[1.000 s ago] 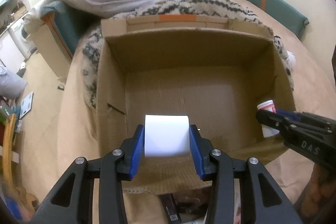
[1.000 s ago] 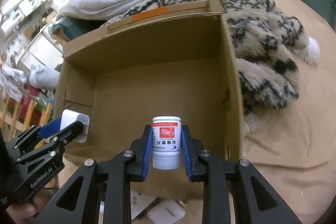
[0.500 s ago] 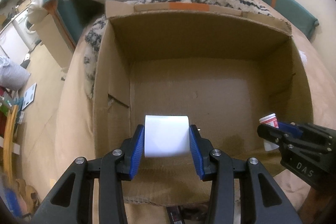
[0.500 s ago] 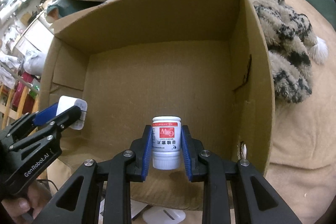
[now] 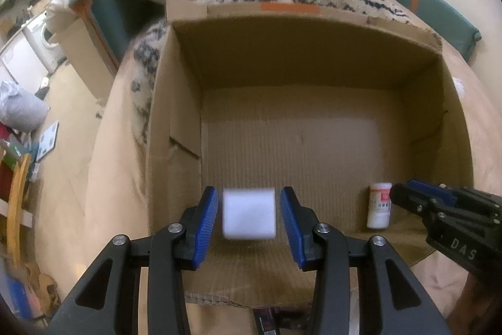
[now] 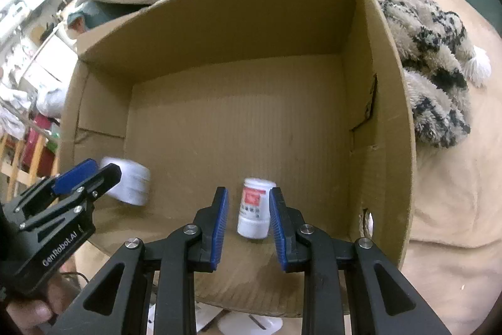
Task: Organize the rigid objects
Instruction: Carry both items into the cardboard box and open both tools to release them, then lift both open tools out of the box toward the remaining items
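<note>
Left wrist view: your left claw stands apart; blurred white block between pads, seemingly untouched, inside cardboard box.
Right wrist view: your right claw apart around white bottle in box.

The left gripper points forward, jaws spread apart with clear gaps either side of the blurred white block between them. The right gripper points forward too, jaws parted, neither visibly pressing the bottle.
</note>
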`<state>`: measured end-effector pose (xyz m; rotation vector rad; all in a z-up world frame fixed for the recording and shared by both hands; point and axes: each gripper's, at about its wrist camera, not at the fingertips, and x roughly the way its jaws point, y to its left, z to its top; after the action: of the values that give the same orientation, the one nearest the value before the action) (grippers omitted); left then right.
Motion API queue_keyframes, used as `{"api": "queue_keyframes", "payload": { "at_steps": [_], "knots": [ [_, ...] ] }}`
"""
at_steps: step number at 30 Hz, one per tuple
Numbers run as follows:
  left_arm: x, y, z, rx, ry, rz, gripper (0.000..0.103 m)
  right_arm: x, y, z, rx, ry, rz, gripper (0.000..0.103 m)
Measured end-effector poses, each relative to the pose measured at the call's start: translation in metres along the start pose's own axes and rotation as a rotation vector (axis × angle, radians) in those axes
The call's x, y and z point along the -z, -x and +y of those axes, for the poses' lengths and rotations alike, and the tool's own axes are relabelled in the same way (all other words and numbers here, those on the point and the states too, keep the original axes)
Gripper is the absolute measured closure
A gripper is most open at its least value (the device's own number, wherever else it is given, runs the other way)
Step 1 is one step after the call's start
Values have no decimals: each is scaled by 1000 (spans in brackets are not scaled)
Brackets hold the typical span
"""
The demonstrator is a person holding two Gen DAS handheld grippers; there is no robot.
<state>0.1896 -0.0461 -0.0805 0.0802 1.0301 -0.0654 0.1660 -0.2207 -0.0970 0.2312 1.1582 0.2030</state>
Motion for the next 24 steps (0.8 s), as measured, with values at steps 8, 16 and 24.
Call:
{"api": "queue_keyframes", "payload": {
  "at_steps": [8, 16, 24],
  "knots": [
    [1, 12, -4, 14, 6, -16, 39, -4, 25, 4, -92, 13, -68, 22],
    [-2, 24, -4, 48, 11, -13, 28, -4, 47, 8, -76, 4, -130, 10],
    [-1, 39, 24, 81, 72, 13, 28, 4, 59, 0, -53, -60, -113, 11]
  ]
}}
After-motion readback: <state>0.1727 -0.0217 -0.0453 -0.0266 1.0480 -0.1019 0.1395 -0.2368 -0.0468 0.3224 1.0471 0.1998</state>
